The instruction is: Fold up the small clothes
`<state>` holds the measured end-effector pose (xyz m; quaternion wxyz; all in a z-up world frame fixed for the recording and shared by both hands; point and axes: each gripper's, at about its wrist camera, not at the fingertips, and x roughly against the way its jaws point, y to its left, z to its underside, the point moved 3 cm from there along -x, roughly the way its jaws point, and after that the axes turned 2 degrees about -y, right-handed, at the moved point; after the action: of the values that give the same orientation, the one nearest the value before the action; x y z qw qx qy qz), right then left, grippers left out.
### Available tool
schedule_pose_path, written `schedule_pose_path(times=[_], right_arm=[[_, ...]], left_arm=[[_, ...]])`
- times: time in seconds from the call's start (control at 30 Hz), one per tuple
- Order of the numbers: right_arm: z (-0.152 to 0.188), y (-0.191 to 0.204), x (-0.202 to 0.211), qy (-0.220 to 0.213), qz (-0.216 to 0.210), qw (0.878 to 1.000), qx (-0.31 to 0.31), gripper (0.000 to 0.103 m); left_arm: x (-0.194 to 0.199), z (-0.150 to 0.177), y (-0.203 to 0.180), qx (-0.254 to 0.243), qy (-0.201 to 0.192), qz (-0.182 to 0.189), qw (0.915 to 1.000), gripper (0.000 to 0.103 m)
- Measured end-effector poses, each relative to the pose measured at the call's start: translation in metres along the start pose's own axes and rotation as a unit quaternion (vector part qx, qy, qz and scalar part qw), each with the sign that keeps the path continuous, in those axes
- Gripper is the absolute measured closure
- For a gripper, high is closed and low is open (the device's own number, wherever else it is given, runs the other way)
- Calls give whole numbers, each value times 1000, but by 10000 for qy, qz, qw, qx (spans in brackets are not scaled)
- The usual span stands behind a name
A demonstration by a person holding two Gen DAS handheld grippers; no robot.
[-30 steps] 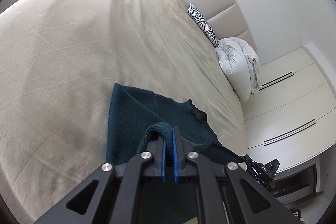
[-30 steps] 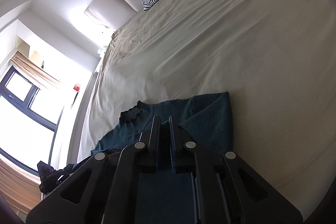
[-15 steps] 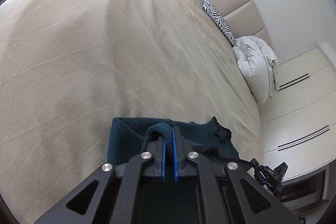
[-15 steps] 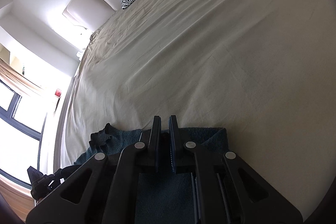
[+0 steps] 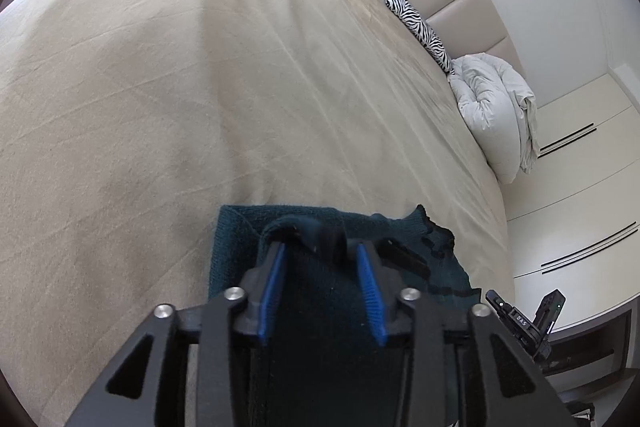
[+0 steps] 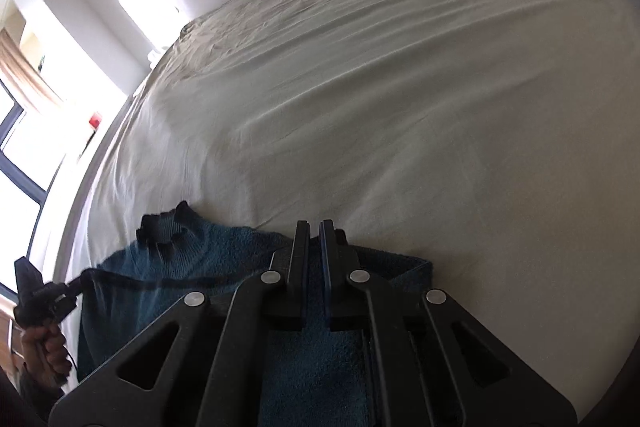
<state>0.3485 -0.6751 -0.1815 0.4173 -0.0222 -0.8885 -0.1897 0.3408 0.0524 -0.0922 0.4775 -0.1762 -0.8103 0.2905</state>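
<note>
A dark teal knit sweater (image 5: 234,233) lies on the beige bed (image 5: 160,87), near its front edge. My left gripper (image 5: 322,255) hovers over its near part and its jaws are opening. A raised fold of the knit sits loosely between the blue pads (image 5: 370,281), draped on the left fingertip. In the right wrist view the sweater (image 6: 208,255) spreads to the left, collar at the far left. My right gripper (image 6: 315,227) is shut on the sweater's edge, low over the sheet. The left gripper (image 6: 40,291) shows at that view's left edge, in a hand (image 6: 44,347).
A zebra-print pillow (image 5: 420,23) and a bundled white duvet (image 5: 492,103) lie by the padded headboard. White wardrobe doors (image 5: 580,187) stand past the bed's right side. A bright window (image 6: 16,147) is on the bed's other side. The right gripper (image 5: 520,319) shows at lower right.
Both grippers came down toward the bed, carrying the sweater's edge over onto itself. The left jaws, shut on the fold before, now stand apart. The right jaws stay shut.
</note>
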Motion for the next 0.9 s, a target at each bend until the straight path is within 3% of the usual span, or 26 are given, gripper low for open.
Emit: schedule_pose_path(times=[0.07, 0.1, 0.17, 0.4, 0.6, 0.77, 0.9], right_arm=[[6, 8, -4, 112, 246, 9991, 313, 77], [8, 9, -5, 112, 291, 9988, 367, 73], [13, 8, -4, 101, 214, 9993, 292, 53], [15, -5, 4, 66, 170, 9998, 86, 51], [14, -14, 8, 67, 65, 10000, 27, 51], [16, -19, 6, 107, -99, 9998, -125, 51], [18, -8, -2, 228, -61, 9996, 144, 51]], left_arm=[[12, 3, -4, -141, -139, -132, 9997, 30], [17, 5, -6, -231, -228, -176, 9993, 28], [27, 7, -8, -434, -359, -228, 9982, 28], [20, 12, -20, -1103, -390, -378, 9924, 30], [-6, 4, -19, -1533, -319, -962, 9830, 32], [-18, 2, -17, -1743, -218, -1104, 9782, 43], [-24, 2, -18, -1823, -189, -1151, 9763, 48]])
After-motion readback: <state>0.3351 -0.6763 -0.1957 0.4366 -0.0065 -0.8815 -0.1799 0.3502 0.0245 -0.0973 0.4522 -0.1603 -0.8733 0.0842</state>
